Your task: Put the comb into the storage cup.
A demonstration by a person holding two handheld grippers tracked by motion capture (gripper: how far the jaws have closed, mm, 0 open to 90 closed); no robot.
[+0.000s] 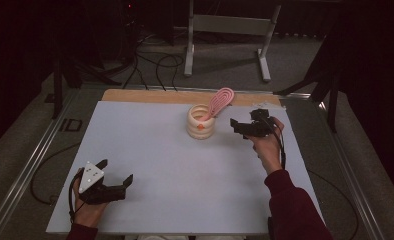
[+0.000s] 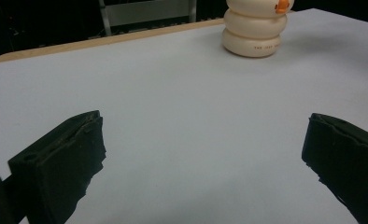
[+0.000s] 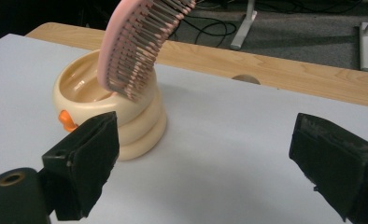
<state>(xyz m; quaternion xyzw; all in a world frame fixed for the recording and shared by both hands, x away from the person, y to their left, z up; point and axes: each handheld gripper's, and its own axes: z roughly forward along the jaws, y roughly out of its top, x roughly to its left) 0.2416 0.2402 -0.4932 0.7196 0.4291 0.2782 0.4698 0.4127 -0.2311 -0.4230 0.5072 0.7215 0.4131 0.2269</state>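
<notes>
The surface is a pale sheet that reaches nearly to the edges of its frame, with a strip of bare wood along the far side. Toward that far edge, a little right of centre, stands a cream holder built of stacked rounded rings, an orange knob on its near side. In the right gripper view the holder sits just beyond the left jaw, its hollow top open to the camera.

A pink hairbrush stands in the holder, handle down inside, its head leaning out over the rim toward the right and away from the person. Seen close, the hairbrush shows its rows of bristles facing the right tool.

The right tool hovers just right of the holder, near it but apart, held in a hand with a dark red sleeve — its jaws stand wide and released, nothing between them.

The left tool rests low at the near left corner of the surface, well apart from the holder — jaws spread and released, with bare surface between them. From its own camera the holder appears far off at the top.
</notes>
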